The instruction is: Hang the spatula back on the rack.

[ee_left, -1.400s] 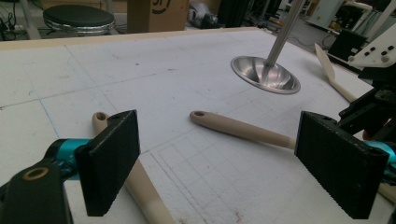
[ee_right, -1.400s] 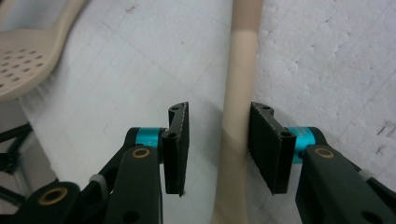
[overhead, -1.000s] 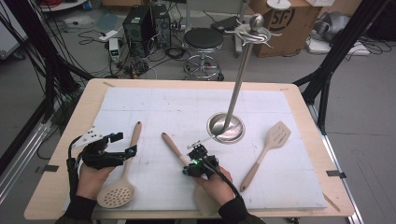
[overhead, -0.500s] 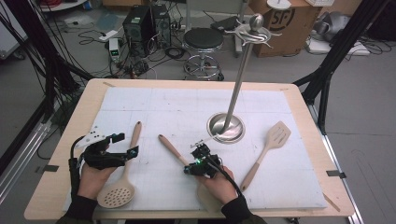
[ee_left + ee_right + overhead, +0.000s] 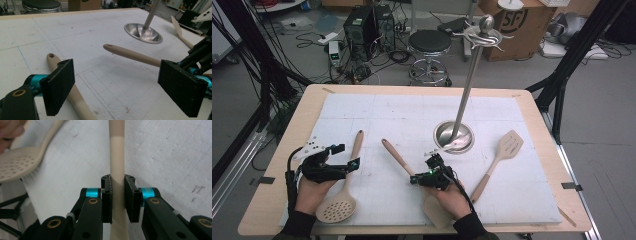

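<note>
High view: right gripper pinches the handle of a spatula, blade under the hand near the bench's front edge; against the frame a second back, the handle tip has swung slightly leftward and seems raised, so the lift looks begun, likely toward the rack. Left gripper, jaws spread, idles at the skimmer, unmoved. A slotted turner lies right of the rack's dish-shaped base. Left gripper view: jaws wide apart, holding nothing; skimmer handle passes beneath the left jaw, spatula handle runs off toward the other gripper, rack base beyond. Right gripper view: jaws pressed on the spatula handle; skimmer bowl at left. Surface: white gridded foam mat on a wooden bench. Room: stool, cardboard box, cables and electronics on a grey floor.
</note>
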Motion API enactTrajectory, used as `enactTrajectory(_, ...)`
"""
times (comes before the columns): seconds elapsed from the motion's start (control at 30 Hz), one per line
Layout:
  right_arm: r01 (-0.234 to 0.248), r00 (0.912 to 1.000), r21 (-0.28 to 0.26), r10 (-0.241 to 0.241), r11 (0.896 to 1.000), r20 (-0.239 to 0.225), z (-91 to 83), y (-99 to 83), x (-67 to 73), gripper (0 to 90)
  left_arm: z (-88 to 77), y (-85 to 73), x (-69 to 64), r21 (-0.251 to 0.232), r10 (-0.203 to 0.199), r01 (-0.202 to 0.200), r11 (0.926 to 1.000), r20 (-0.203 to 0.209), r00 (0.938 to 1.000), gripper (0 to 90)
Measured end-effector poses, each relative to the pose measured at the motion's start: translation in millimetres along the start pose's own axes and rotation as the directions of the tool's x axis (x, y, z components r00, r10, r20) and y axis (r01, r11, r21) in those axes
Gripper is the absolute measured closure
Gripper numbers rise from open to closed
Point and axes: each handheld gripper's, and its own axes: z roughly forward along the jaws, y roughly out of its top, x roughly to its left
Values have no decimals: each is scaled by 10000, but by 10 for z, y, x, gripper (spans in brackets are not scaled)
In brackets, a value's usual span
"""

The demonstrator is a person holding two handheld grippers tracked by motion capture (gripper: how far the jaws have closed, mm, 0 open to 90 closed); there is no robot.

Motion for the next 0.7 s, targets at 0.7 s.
enactTrajectory(0.7, -549, 9975, -3021, 386, 9517, -595, -767, -43, -236, 786, -35, 30, 25, -169, -116, 115, 9998, -36, 9999, 147)
